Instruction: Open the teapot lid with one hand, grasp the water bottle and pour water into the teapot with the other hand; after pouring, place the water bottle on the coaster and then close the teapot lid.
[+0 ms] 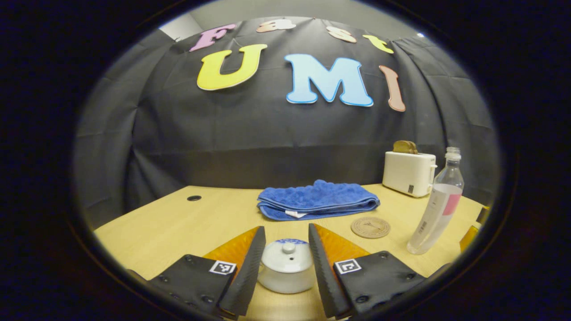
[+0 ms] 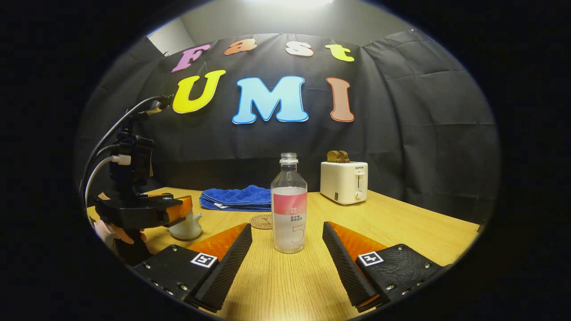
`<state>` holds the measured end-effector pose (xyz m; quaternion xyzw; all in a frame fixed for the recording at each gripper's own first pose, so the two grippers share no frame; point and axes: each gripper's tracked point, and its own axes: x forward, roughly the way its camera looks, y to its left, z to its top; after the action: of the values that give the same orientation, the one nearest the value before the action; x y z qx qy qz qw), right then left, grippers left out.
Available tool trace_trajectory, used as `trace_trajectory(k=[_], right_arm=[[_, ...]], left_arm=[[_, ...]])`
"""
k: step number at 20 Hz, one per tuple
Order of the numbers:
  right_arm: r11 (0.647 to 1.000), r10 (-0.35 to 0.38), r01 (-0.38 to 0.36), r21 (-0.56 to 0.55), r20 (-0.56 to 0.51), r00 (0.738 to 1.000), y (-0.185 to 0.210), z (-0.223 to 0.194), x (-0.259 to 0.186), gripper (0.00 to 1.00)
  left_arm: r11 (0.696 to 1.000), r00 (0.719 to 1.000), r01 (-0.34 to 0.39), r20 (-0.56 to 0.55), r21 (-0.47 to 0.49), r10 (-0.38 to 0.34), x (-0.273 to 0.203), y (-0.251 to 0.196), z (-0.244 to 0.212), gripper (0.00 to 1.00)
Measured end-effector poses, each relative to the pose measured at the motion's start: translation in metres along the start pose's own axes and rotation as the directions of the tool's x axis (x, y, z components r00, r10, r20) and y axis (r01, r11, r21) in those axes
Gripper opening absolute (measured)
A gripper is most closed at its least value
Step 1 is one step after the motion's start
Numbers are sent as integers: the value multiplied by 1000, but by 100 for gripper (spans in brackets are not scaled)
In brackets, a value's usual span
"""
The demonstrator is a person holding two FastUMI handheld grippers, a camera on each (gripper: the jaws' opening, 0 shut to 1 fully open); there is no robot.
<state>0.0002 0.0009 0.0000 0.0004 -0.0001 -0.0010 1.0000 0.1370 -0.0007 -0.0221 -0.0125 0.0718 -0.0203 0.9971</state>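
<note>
Wooden tabletop [image 2: 401, 232] carries everything: the left gripper [image 1: 285, 258] hovers level, fingers apart, flanking the white teapot [image 1: 285, 272]; the right gripper [image 2: 287, 258], also spread, faces the upright water bottle [image 2: 289, 209], coaster [image 2: 261, 221] just beyond.

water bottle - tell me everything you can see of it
The water bottle is clear plastic, slim, with a threaded neck and no cap seen. A white and pink label wraps its middle. It stands upright on the wooden table, apart from the coaster behind it, between the right gripper's open fingers, untouched.

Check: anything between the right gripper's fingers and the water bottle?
Nothing: in the right gripper view, only bare table separates the open right gripper from the water bottle.
</note>
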Motion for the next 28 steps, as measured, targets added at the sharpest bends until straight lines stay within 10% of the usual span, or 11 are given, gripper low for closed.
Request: trace_trajectory(k=[10, 12, 28], right_arm=[[1000, -2, 2, 0, -1, 1000, -1, 0, 0, 99], [1000, -2, 2, 0, -1, 1000, -1, 0, 0, 99], [1000, -1, 1, 2, 2, 1000, 2, 3, 4, 90]], left_arm=[[999, 1000, 9, -18, 36, -8, 2, -1, -5, 46], [999, 1000, 7, -23, 42, -6, 8, -2, -3, 20], [998, 1000, 24, 4, 58, -24, 3, -1, 11, 12]])
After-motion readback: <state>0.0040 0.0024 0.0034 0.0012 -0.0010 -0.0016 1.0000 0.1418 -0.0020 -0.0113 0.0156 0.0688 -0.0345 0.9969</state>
